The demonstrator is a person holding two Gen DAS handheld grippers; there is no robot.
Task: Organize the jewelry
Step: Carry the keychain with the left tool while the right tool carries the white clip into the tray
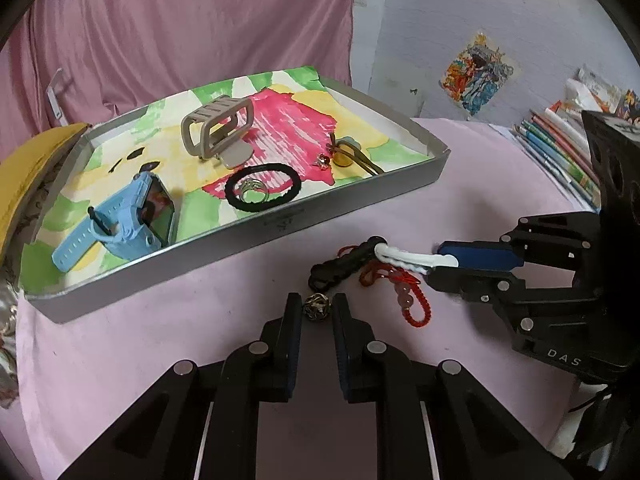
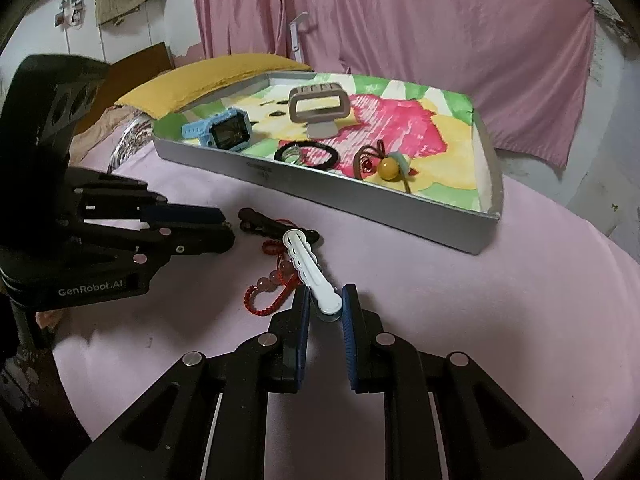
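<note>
White hair clip [image 2: 308,268] sits between the right tool's [image 2: 325,307] nearly closed pads on the pink tabletop [image 2: 480,300]; the left tool [image 1: 316,308], part open, brackets a small metal bead [image 1: 317,306]. Next, seemingly: lift each piece into the tray [image 1: 240,224] beyond.

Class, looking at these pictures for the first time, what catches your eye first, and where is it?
The shallow grey tray with its bright painted lining sits on the pink cloth, holding a blue plastic watch. In front of it, the right hand-held gripper closes around a white scalloped hair clip.
</note>
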